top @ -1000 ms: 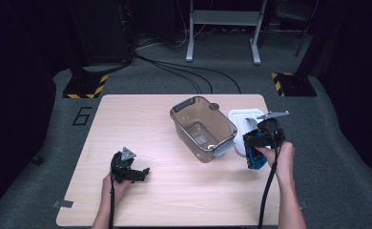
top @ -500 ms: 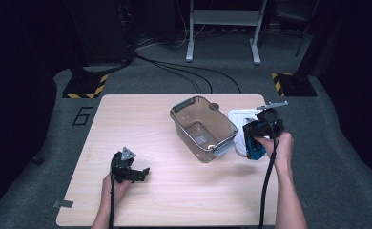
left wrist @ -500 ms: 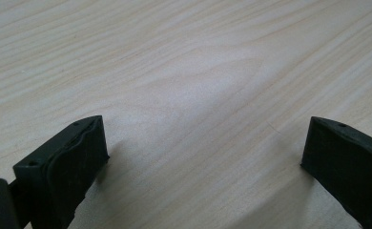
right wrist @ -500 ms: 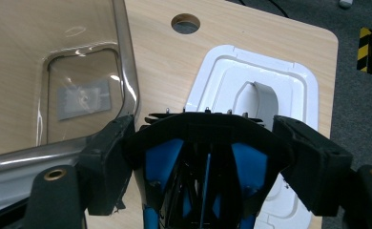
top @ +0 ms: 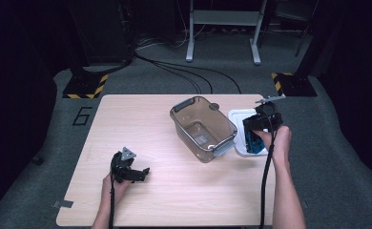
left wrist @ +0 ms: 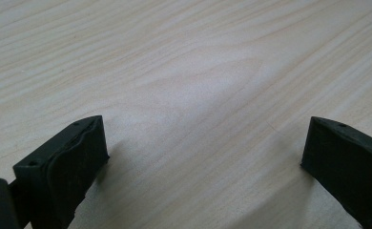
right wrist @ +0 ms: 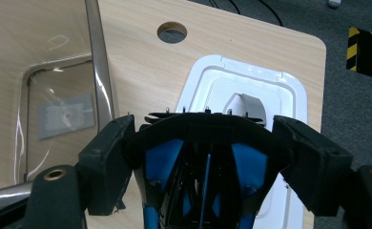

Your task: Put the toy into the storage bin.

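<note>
Right claw point(top: 256, 136) has shifted over the last second. It was off the near right corner of the clear bin point(top: 186, 102); now it's further from me and a touch higher, parked over the white lid point(top: 236, 117). It's clamped on the black-and-blue part point(right wrist: 205, 157), pads pressing both flanks, and the jaw gap hasn't changed, so the grip held through the move. From the right claw view, the part sits square between the jaws, the lid point(right wrist: 289, 90) is directly below and ahead of the claw, and the bin wall point(right wrist: 96, 57) is just off to its left. The part looks clear of the lid, but I can't confirm the gap from these angles. My read: this is a carry in progress, with the part lifted and being lined up. Whether it goes onto the lid or into the bin, I can't say yet. Left claw point(top: 139, 172) hasn't moved; it's low over bare desk point(left wrist: 189, 71) with jaws wide apart and nothing between them, well away from the bin. Main risk is the part tilting in the grip when it's set down.
</note>
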The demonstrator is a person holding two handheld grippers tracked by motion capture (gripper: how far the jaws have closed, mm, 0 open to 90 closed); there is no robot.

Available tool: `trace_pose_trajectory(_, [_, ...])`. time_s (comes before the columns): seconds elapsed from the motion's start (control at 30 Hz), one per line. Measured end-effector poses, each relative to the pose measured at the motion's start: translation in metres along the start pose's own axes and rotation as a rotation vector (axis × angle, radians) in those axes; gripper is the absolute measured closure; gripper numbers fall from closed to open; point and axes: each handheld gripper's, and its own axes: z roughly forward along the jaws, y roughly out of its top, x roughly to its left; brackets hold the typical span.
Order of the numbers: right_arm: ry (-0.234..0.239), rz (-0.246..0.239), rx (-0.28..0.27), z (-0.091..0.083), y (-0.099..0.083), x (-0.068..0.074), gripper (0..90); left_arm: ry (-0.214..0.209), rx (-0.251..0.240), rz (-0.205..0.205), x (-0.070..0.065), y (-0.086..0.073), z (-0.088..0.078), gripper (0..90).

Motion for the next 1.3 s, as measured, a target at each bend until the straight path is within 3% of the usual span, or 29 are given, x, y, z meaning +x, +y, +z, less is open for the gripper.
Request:
trace_pose_trajectory(0.87, [-0.05,0.008,-0.064,0.009,0.032,0.004,24.5,0.0,-0.001,-0.001,0.0,0.0,0.0,1.4])
trace_pose_trajectory(1.3, [-0.08,-0.023,-0.114,0.003,0.051,0.011,24.5,0.0,0.0,0.0,0.0,0.0,0.0,1.4])
